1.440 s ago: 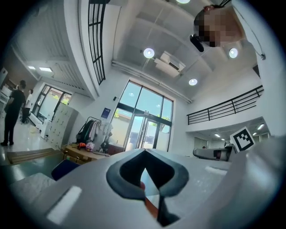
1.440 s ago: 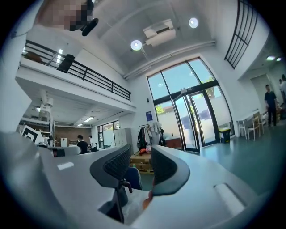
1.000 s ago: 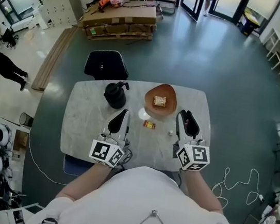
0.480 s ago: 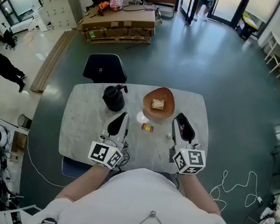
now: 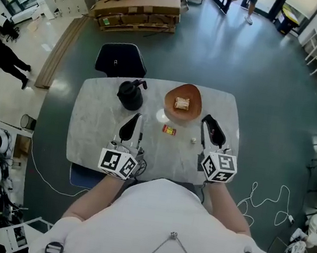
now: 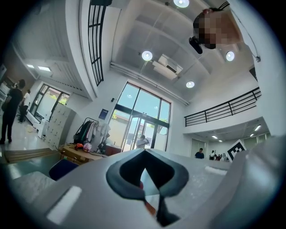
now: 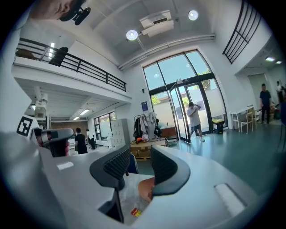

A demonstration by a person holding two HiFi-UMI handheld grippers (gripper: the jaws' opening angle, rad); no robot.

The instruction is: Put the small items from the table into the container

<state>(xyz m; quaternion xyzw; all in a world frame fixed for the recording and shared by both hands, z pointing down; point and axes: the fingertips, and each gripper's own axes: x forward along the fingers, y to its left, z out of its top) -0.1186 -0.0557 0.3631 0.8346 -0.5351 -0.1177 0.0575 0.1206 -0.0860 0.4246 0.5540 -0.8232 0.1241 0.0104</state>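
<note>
surface: white marbled rectangular surface (image 5: 93,131), seen from above in the head view, on a dark green floor
container: brown wooden bowl (image 5: 194,96), at the far middle of the surface, upright
in container: one pale square snack piece (image 5: 181,103), lying about centre of the bowl
task item 1: small red-and-yellow packet (image 5: 169,130), flat on the surface, near side of the bowl, between the two tools, touching neither
task item 2: tiny white item (image 5: 193,140), on the surface right of the packet, near the right tool, apart from it; too small to tell what it is
other item: white round disc (image 5: 163,116), on the surface just beside the bowl's near-left rim; touching or not, cannot tell
black jug: black jug with handle (image 5: 131,95), upright, left of the bowl, apart from it
left tool: left tool (image 5: 139,119), over the near-left part of the surface, pointing away from the person; jaws narrow, tips together, nothing gripped
right tool: right tool (image 5: 206,123), over the near-right part of the surface, right of the bowl; jaws wide apart, nothing between them, bowl and packet seen through the gap in the right gripper view
marker cubes: black-and-white marker cube on each tool, left (image 5: 118,164) and right (image 5: 218,167), at the near edge of the surface
chair: dark blue chair (image 5: 118,61), at the far-left side of the surface
background: cardboard-topped wooden pallet stack (image 5: 141,9), well beyond the surface
</note>
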